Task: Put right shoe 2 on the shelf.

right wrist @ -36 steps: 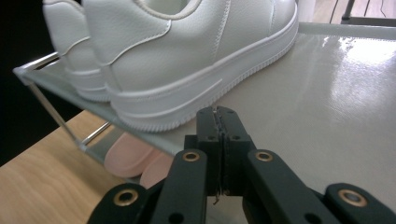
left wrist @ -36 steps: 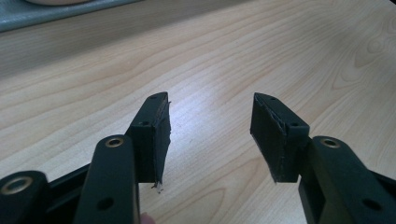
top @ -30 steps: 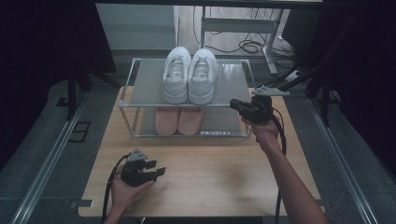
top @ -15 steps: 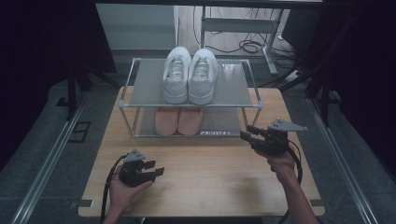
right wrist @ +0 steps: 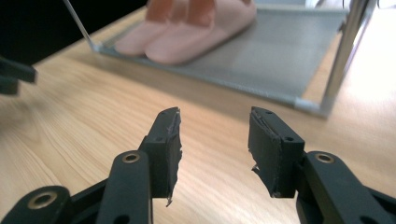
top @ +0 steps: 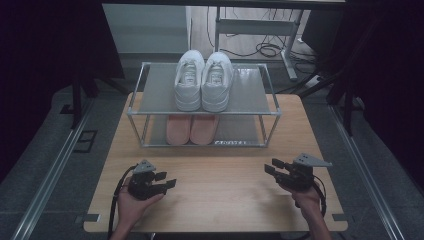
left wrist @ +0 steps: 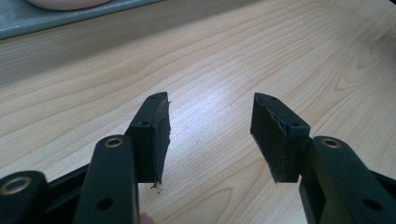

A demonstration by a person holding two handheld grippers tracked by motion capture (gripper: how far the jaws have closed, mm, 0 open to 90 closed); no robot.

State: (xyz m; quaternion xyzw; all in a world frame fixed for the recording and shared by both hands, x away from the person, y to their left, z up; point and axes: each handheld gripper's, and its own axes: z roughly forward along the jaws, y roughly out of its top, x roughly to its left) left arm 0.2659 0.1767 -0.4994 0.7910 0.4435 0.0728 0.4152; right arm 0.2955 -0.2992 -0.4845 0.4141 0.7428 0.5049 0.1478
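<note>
High view: white sneakers (top: 202, 80) on rack (top: 270, 113) top, pink slippers (top: 191, 129) below. Left gripper (left wrist: 209, 135), right gripper (right wrist: 214, 149) near edge, jaws apart, empty.

High view: dim overall, surroundings near black, light from above falls mainly on the counter (top: 215, 200) and rack (top: 202, 97); soft, low detail. White shoes (top: 202, 80) are the brightest spot, slightly blown. Left gripper view: sharp on the tongs, broad glare patch on the wood between them, far edge blurred. Right gripper view: pink slippers (right wrist: 187, 28) and rack out of focus, top right corner overexposed, top left black.
</note>
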